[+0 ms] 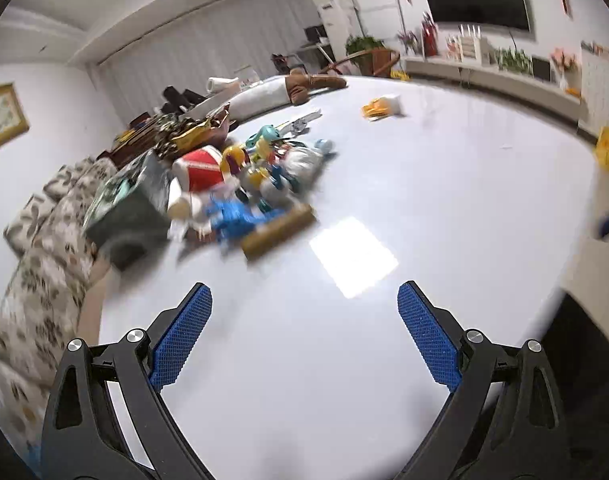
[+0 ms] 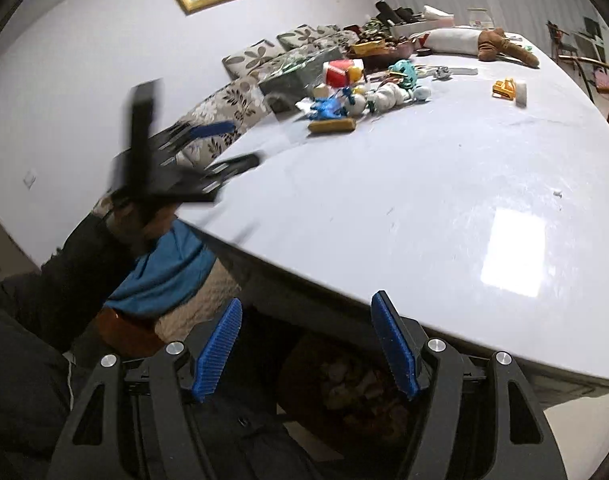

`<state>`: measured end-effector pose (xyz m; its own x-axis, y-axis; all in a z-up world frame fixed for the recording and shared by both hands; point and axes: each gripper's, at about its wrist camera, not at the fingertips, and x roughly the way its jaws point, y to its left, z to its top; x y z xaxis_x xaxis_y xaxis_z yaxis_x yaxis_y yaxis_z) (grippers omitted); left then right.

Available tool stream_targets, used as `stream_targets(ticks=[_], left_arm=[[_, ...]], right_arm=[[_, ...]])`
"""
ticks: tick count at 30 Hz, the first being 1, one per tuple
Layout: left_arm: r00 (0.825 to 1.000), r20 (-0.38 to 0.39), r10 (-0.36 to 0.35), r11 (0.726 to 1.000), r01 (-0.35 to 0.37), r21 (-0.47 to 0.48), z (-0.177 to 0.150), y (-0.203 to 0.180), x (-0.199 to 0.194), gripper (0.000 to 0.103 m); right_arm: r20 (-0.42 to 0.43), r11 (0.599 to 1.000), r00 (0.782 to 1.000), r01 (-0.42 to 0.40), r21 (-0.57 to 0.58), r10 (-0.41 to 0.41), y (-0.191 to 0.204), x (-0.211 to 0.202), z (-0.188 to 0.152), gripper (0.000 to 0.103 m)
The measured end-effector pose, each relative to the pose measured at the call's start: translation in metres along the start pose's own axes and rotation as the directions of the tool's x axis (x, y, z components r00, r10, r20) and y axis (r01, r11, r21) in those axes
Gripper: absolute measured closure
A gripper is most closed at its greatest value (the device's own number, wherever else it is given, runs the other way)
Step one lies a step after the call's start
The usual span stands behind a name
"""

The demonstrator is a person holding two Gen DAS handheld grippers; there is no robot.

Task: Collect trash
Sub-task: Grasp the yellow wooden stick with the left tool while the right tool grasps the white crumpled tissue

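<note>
A pile of mixed clutter (image 1: 260, 172) lies on the white table (image 1: 384, 320) at the far left, with a brown paper roll (image 1: 278, 231) at its near edge. The pile also shows in the right wrist view (image 2: 356, 92), with the roll (image 2: 331, 125). My left gripper (image 1: 304, 304) is open and empty above the table, well short of the pile. It also shows blurred in the right wrist view (image 2: 240, 144). My right gripper (image 2: 306, 312) is open and empty, over the table's near edge, above a dark bin (image 2: 356, 392) with scraps inside.
A yellow toy truck (image 1: 378, 109) with a white block stands farther back. A brown plush (image 1: 310, 84) and a white cushion lie at the far edge. A floral sofa (image 1: 44, 248) runs along the table's left side. A green box (image 1: 132, 208) borders the pile.
</note>
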<state>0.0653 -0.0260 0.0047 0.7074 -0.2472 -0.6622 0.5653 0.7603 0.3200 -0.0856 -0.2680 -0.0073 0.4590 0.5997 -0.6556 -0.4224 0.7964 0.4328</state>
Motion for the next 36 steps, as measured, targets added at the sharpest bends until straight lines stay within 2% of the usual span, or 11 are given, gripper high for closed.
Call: stream_targets(ticks=[3,6,11,15,19,24,28,30,32,34,36], left_arm=[[0.999,-0.035,-0.041,0.999,0.041,0.025,0.02,0.024,0.044,0.011],[0.99,-0.073,-0.117,0.993,0.118,0.011,0.032,0.038,0.073,0.011],[0.959,-0.143,-0.245,0.969,0.246,-0.013,0.033,0.043,0.108,0.011],[0.943,-0.159,-0.293,0.956,0.292,-0.03,0.034,0.043,0.115,0.011],[0.91,-0.194,-0.365,0.931,0.352,-0.099,0.03,0.041,0.113,0.011],[0.881,-0.169,-0.442,0.897,0.432,-0.094,0.012,0.012,0.075,0.011],[0.904,-0.132,-0.407,0.913,0.397,-0.093,0.013,-0.001,0.055,0.011],[0.929,-0.146,-0.34,0.939,0.326,-0.111,0.018,0.001,0.063,0.011],[0.939,-0.192,-0.284,0.951,0.25,-0.18,0.026,0.008,0.082,0.011],[0.939,-0.236,-0.251,0.943,0.182,-0.278,0.031,0.017,0.102,0.01],[0.949,-0.227,-0.217,0.935,0.136,-0.327,0.035,0.02,0.107,0.012]], right_arm=[[-0.003,0.999,1.0,-0.013,0.041,0.013,-0.004,0.005,0.004,0.037],[-0.011,0.999,1.0,0.01,0.046,-0.009,-0.002,0.004,0.006,0.037],[-0.001,0.997,1.0,0.021,0.075,-0.021,-0.005,0.003,0.008,0.035],[0.0,0.996,1.0,0.021,0.085,-0.021,-0.012,0.007,0.013,0.034],[-0.011,0.994,1.0,0.0,0.113,0.001,-0.018,0.012,0.014,0.034],[-0.009,0.994,1.0,-0.001,0.108,0.002,-0.022,0.011,0.012,0.032],[0.006,0.994,1.0,-0.01,0.112,0.01,-0.027,0.011,0.015,0.032],[0.013,0.994,1.0,-0.02,0.108,0.019,-0.027,0.011,0.019,0.032],[0.022,0.995,1.0,-0.018,0.093,0.016,-0.025,0.011,0.022,0.032],[0.031,0.997,0.999,-0.011,0.082,0.009,-0.024,0.01,0.025,0.032],[0.034,0.997,0.999,-0.008,0.083,0.006,-0.026,0.01,0.027,0.032]])
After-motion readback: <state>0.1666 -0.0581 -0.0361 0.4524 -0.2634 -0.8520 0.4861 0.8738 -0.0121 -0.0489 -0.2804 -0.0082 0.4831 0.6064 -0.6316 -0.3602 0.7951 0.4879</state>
